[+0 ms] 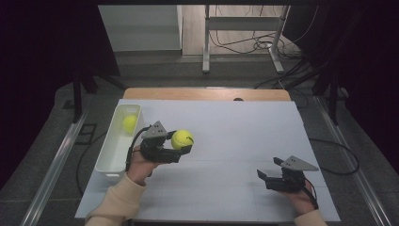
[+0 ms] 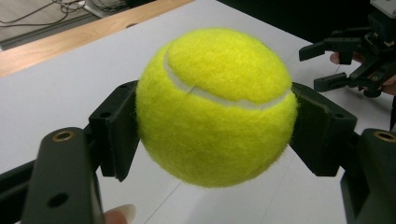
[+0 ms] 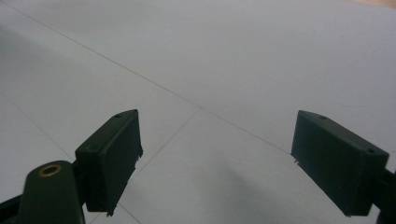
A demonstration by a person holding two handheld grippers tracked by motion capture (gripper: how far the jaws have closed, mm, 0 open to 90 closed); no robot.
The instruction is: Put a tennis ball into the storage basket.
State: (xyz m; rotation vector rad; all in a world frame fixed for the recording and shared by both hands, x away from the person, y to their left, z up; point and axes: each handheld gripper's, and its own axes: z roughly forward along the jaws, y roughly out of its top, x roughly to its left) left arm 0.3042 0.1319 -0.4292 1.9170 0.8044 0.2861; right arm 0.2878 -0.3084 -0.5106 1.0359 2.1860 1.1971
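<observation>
A yellow tennis ball [image 1: 181,139] is clamped between the jaws of my left gripper [image 1: 181,141], held a little above the white table sheet, just right of the tray. In the left gripper view the ball [image 2: 217,105] is pressed by both black pads [image 2: 119,126] from either side. A second tennis ball [image 1: 130,123] lies in the far end of the white tray [image 1: 107,155]. My right gripper [image 1: 269,170] rests low near the front right of the sheet, jaws wide apart with nothing between them; its pads [image 3: 112,154] frame bare white surface.
The white sheet [image 1: 235,136] covers a wooden table whose far edge [image 1: 207,93] shows. Beyond it are table legs and cables on the floor. My right gripper also appears far off in the left gripper view [image 2: 334,65].
</observation>
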